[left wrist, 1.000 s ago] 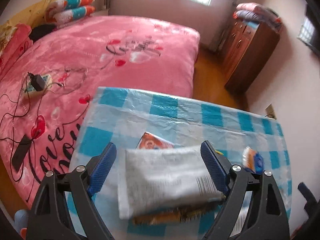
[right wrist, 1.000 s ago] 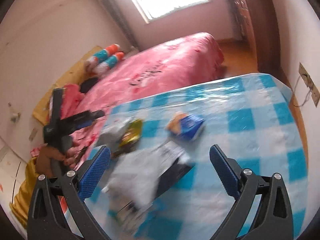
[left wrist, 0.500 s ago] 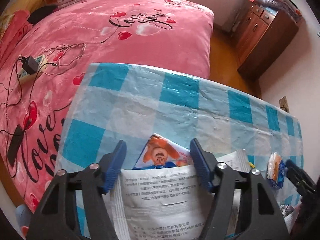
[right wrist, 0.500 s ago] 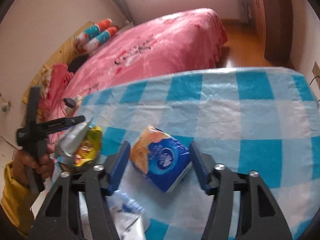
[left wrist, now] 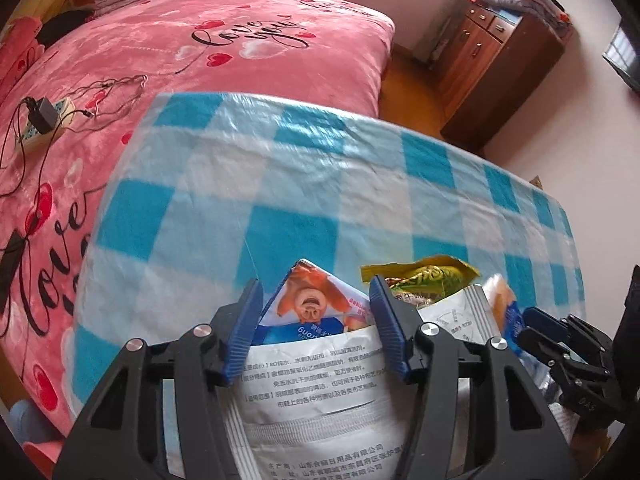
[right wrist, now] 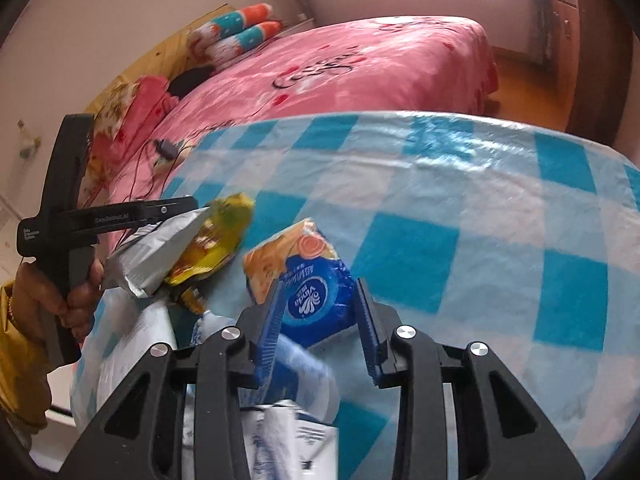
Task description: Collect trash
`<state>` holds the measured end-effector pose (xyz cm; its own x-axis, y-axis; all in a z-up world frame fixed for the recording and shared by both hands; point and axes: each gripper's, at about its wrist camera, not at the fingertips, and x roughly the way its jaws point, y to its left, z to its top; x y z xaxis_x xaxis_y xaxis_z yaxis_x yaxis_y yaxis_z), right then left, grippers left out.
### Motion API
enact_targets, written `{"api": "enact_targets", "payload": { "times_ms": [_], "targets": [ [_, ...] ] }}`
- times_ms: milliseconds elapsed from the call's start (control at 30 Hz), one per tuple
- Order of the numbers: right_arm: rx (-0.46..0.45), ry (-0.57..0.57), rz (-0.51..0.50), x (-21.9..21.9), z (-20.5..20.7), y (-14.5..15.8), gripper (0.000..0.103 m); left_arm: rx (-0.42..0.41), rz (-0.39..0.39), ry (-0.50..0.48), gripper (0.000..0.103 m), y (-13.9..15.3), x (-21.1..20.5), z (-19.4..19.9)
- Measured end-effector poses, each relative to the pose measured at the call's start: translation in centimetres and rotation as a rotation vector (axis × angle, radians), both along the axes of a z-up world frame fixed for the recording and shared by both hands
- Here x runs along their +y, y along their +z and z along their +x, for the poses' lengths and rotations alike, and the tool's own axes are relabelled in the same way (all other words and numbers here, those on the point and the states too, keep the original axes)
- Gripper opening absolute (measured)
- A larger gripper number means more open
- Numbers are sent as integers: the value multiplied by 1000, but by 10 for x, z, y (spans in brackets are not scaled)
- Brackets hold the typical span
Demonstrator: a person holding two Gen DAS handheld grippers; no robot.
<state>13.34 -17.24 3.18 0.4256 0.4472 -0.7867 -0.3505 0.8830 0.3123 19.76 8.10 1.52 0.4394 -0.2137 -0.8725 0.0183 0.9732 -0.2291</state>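
Blue-checked tablecloth covers the table beside a pink bed. My left gripper clamps a white printed packet plus a cartoon wrapper; yellow snack bag just beyond. My right gripper pinches the blue tissue pack on the cloth. Wooden cabinet stands by the wall.

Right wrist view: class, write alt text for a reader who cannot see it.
The right hand-held gripper closes around a blue tissue pack on a blue-checked tablecloth. Left of it, the left hand-held gripper holds silver and yellow wrappers; a pink bed lies behind.
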Motion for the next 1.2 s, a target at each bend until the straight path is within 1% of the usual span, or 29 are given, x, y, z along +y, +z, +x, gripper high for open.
{"api": "enact_targets", "payload": {
  "times_ms": [267, 467, 700, 733, 767, 800, 867, 933, 1000, 1033, 1100, 1133, 1167, 1200],
  "targets": [
    [21, 37, 52, 9, -48, -1, 37, -4, -40, -32, 56, 0, -7, -51],
    [34, 22, 79, 7, -82, -1, 37, -8, -58, -66, 56, 1, -15, -87],
    [16, -2, 52, 7, -119, 6, 38, -26, -73, -105, 56, 4, -22, -121],
    [14, -8, 51, 6, -122, 7, 43, -38, -89, -114, 56, 6, -21, -126],
    [9, -18, 53, 5, -126, 10, 50, -49, -97, -119, 56, 8, -19, -128],
    [-3, -26, 60, 4, -130, 14, 53, -62, -101, -123, 56, 11, -17, -130],
    [-28, -44, 56, 4, -138, 23, 66, -103, -121, -137, 56, 21, -10, -138],
    [-57, -55, 48, 3, -143, 33, 72, -133, -145, -149, 56, 33, -3, -147],
    [-82, -61, 65, 1, -150, 43, 74, -159, -168, -206, 58, 43, 0, -157],
    [-88, -60, 75, 0, -153, 46, 74, -180, -164, -255, 60, 49, 1, -163],
    [-95, -44, 93, 2, -159, 54, 75, -218, -135, -348, 69, 57, 0, -173],
    [-96, -32, 97, 4, -162, 57, 81, -232, -116, -415, 70, 60, -1, -179],
    [-98, -25, 95, 6, -164, 59, 85, -244, -92, -462, 72, 61, -3, -184],
    [-101, -15, 88, 10, -168, 60, 85, -252, -68, -497, 75, 62, -5, -187]
  ]
}}
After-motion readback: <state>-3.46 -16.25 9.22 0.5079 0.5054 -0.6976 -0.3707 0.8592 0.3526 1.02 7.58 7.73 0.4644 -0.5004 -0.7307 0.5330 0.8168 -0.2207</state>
